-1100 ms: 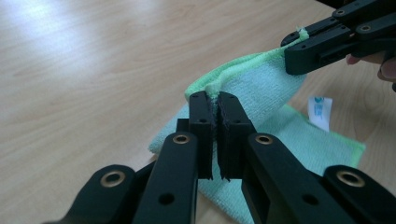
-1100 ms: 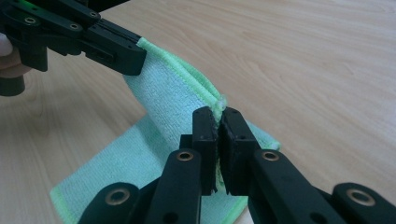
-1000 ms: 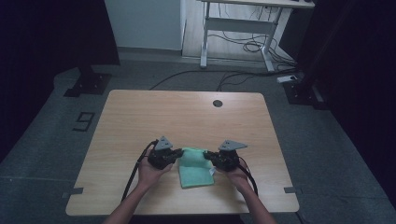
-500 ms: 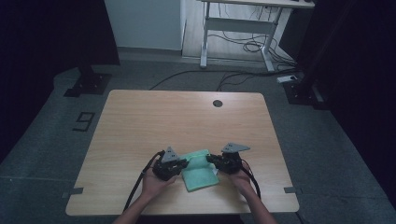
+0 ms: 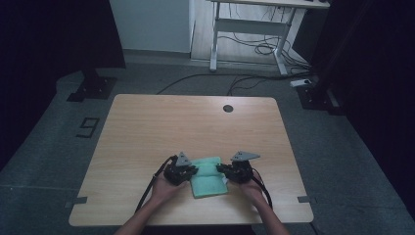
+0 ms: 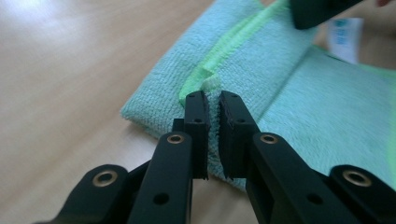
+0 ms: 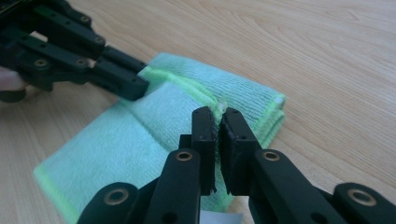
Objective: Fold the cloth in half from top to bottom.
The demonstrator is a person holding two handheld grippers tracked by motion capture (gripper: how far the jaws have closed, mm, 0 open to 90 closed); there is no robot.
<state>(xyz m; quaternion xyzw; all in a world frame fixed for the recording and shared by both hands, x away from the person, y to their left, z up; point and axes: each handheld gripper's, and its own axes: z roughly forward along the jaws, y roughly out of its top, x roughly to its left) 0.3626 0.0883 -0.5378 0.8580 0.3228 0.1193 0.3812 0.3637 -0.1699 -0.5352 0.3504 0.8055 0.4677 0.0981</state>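
A folded green towel (image 5: pixel 209 177) lies flat on the wooden table (image 5: pixel 195 122) near its front edge. My left gripper (image 5: pixel 194 171) is at the towel's left edge. In the left gripper view its jaws (image 6: pixel 212 100) pinch a raised corner of the towel (image 6: pixel 289 107) by its light-green hem, and they have just been easing apart to a narrow gap. My right gripper (image 5: pixel 219 169) is at the towel's right edge. In the right gripper view its jaws (image 7: pixel 218 114) are shut on the hem of the towel (image 7: pixel 140 135). The left gripper (image 7: pixel 133 86) faces it across the cloth.
A white label (image 6: pixel 345 37) sticks out of the towel by the right gripper. A round cable hole (image 5: pixel 228 108) sits near the table's far edge. Beyond the table are a desk frame (image 5: pixel 249 34) and floor cables (image 5: pixel 244 81).
The left gripper has come down toward the tabletop and slightly right, bringing its towel corner with it. The towel now lies a little farther right. The right gripper has barely moved.
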